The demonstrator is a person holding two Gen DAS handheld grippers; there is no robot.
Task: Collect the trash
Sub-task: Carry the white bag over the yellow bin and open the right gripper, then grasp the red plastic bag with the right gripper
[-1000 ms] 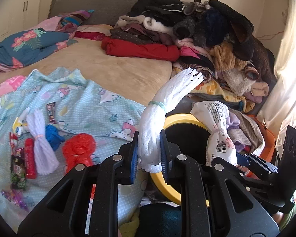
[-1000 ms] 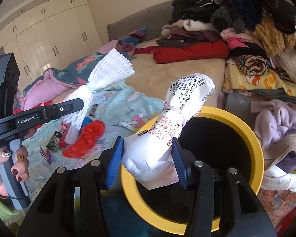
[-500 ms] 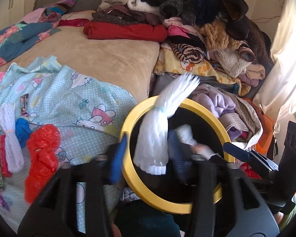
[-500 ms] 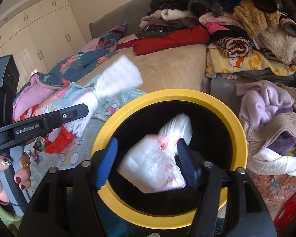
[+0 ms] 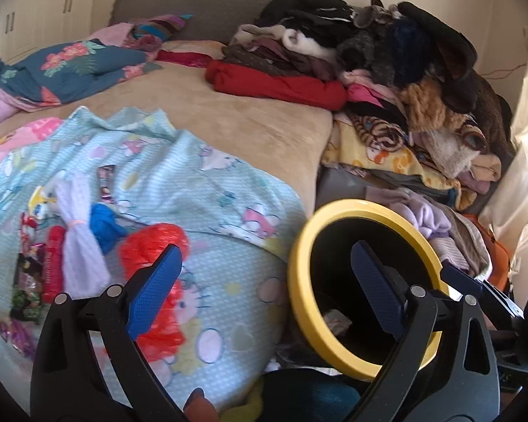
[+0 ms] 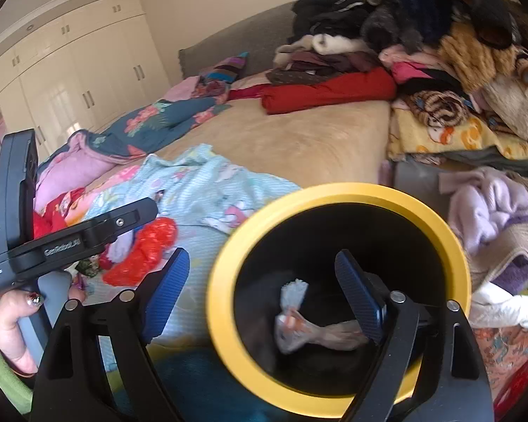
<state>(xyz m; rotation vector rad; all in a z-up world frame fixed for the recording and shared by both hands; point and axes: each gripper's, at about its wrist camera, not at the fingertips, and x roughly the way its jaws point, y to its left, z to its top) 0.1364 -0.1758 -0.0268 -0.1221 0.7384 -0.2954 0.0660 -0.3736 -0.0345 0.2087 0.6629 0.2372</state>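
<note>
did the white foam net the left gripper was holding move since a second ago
Yes. It has left the left gripper, whose jaws have just been opening and hold nothing, and now lies with the other dropped trash inside the yellow-rimmed bin as the white foam net.

"GenRobot.AI" — white lettering on the left claw's (image 6: 102, 227) black body.

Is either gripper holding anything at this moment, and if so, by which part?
Nothing is held. The left gripper and right gripper have just been opening, with nothing between their jaws; the white wrappers lie in the yellow-rimmed bin.
</note>
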